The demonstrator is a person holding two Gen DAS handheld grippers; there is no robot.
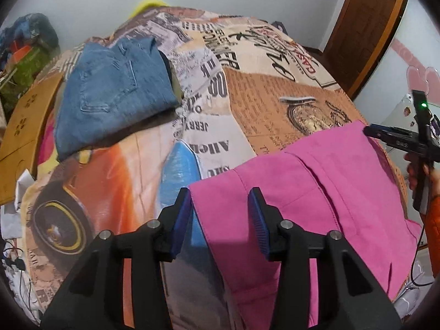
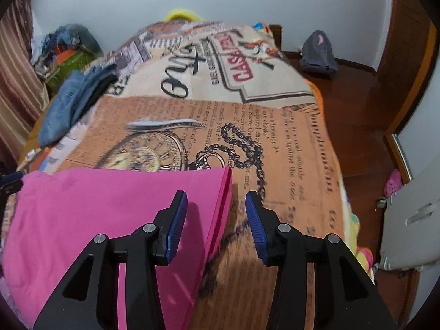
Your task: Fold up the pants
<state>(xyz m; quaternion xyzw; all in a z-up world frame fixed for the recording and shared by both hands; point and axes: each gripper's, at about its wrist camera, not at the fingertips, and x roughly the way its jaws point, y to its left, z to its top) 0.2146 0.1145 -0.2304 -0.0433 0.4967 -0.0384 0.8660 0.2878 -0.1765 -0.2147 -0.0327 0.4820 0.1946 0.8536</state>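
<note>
Pink pants (image 1: 316,192) lie folded on a bed covered by a printed blanket (image 1: 247,104) with newspaper text, a pocket watch and a car on it. From the left wrist camera the left gripper (image 1: 220,220) has its jaws spread wide with nothing between them; its blue pads (image 1: 181,220) straddle the near left corner of the pants, one pad over the blanket just beside the cloth edge and the other over the pink fabric. Whether either pad touches the cloth cannot be told. A fold line runs across the pants toward their far right corner, where the right gripper (image 1: 368,132) appears in this view, held by a hand (image 1: 423,176) in an orange sleeve.

From the right wrist camera the right gripper (image 2: 217,220) is also wide open and empty. Its left pad hangs over the pink pants (image 2: 110,214) and its right pad over the bare blanket (image 2: 288,151), so the layered right edge of the pants lies between them.

Folded blue jeans (image 1: 115,90) rest on the far left part of the bed, well apart from the pants. A grey bag (image 2: 319,52) sits on the wooden floor (image 2: 357,104) past the bed, and a pink shoe (image 2: 393,184) lies near the door
</note>
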